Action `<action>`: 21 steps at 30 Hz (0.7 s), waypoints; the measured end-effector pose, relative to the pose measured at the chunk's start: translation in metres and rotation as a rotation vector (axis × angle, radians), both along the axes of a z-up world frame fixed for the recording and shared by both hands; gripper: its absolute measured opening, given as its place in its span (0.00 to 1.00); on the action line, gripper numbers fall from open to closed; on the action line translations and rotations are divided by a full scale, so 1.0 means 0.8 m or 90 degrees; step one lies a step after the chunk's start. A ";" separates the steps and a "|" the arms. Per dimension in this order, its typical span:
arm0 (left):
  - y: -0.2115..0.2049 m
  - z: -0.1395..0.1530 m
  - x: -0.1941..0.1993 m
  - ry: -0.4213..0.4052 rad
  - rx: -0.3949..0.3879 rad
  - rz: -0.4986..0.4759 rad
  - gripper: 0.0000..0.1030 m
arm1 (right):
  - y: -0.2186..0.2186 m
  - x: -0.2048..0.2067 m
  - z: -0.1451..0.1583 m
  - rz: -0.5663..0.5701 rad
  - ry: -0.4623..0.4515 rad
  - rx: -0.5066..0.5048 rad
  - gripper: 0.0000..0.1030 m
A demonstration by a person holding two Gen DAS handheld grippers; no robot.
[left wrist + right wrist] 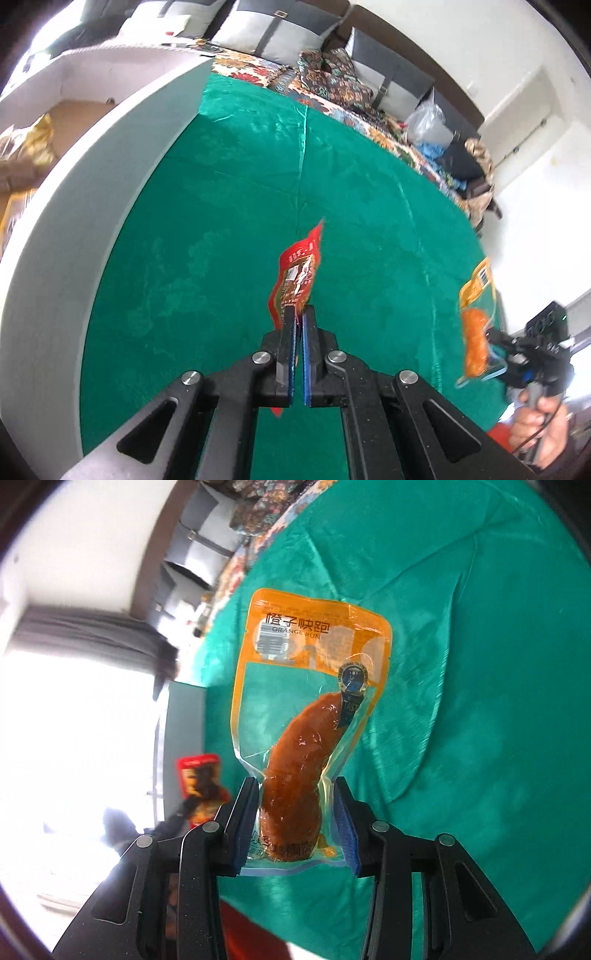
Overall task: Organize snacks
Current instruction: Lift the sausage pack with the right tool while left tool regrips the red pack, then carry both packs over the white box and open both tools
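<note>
- The left gripper [300, 314] has its jaws pinched nearly together on the near edge of a red packet [295, 275], which stands edge-on above the green cloth [229, 229]; the packet is crinkled foil with a barcode patch and brown-and-gold print.
- The right gripper [295, 794] clamps an orange pouch [310, 686] between its blue-padded jaws, which are set as wide as the pouch's thick lower end.
- The pouch is clear below an orange band printed "ORANGE RUN", with a barcode label and a dark blue seal; a glossy orange-brown sausage shape [299, 771] fills it, held clear of the cloth.
- From the left wrist view, the same pouch [474, 314] shows at far right in the other tool, gripped by a hand [539, 428].
- From the right wrist view, the red packet [201, 786] shows blurred at left, against bright window glare.
- The cloth is creased green velvet, spread over a patterned floral cover [332, 96]; grey-and-white cushions [273, 33] line the far side, and a clear plastic bag [428, 122] lies at far right near a white wall.
- A white box [96, 177] sits at left on the cloth; inside it, gold-and-brown wrapped snacks [26, 155] lie on a brown floor.
</note>
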State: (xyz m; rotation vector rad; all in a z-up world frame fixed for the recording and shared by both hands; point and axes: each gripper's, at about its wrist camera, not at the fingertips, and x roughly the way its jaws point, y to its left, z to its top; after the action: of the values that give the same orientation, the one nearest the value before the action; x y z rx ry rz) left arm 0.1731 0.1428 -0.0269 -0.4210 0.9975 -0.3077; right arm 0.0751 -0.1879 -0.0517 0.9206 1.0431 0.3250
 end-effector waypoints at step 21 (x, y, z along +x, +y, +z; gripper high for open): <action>0.106 0.088 -0.053 -0.104 -0.226 0.101 0.00 | 0.091 0.032 0.069 0.080 -0.081 0.053 0.41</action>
State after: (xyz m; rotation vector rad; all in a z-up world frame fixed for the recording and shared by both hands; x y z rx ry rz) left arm 0.1305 0.2276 0.0436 -0.7805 0.7449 -0.3701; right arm 0.1008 -0.1148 0.0038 0.8993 0.9780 0.5281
